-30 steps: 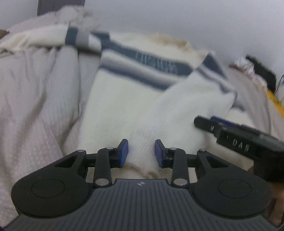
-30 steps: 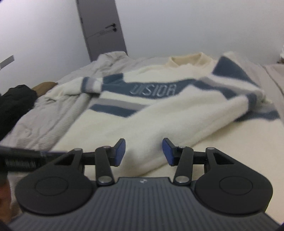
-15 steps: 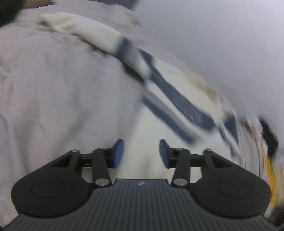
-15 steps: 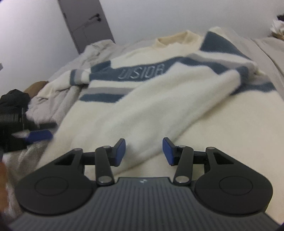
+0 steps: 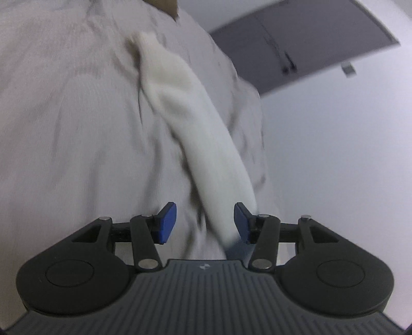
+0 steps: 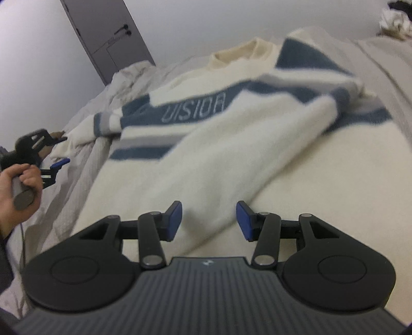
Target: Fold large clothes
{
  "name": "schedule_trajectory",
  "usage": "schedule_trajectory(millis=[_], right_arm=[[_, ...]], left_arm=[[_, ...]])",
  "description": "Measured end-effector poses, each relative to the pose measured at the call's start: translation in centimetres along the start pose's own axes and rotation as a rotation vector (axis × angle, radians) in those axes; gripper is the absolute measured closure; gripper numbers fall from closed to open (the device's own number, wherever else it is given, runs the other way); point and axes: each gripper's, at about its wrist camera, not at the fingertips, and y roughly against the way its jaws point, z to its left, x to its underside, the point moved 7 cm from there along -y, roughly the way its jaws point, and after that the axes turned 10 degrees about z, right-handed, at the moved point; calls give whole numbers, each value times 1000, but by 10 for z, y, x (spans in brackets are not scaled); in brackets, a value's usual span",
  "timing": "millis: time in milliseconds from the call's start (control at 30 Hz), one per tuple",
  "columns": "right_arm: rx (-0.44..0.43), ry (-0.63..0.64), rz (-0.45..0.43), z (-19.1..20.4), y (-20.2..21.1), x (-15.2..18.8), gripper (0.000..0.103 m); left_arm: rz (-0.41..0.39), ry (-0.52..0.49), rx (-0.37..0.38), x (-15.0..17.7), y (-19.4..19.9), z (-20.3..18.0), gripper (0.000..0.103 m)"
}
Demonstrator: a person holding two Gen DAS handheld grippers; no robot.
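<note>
A cream sweater (image 6: 206, 159) with blue and grey stripes lies spread on the bed, its right sleeve folded across the chest. My right gripper (image 6: 209, 221) is open, just above the folded sleeve's lower end. My left gripper (image 5: 205, 223) is open, over the sweater's left sleeve (image 5: 195, 128), which stretches away across the grey duvet (image 5: 64, 128). The left gripper also shows at the left edge of the right wrist view (image 6: 55, 161), beside the left sleeve's cuff (image 6: 77, 136).
A grey duvet (image 6: 85, 165) covers the bed. A dark grey door (image 6: 108, 36) stands in the white wall behind it, also in the left wrist view (image 5: 296, 46). A heap of clothes (image 6: 394, 20) lies at the far right.
My left gripper has swung left, from the sweater's body out to the left sleeve. My right gripper has stayed open over the folded right sleeve, shifting slightly.
</note>
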Motion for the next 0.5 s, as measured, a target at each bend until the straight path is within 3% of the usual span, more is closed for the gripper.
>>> schedule_trajectory(millis=[200,500], right_arm=[[-3,5,-52,3,-10,-25,53],[47,114,-144,16,-71,-50,51]], left_arm=[[-128,21,-43,-61,-37,21,48],[-259,74,-136,-113,-80,29,48]])
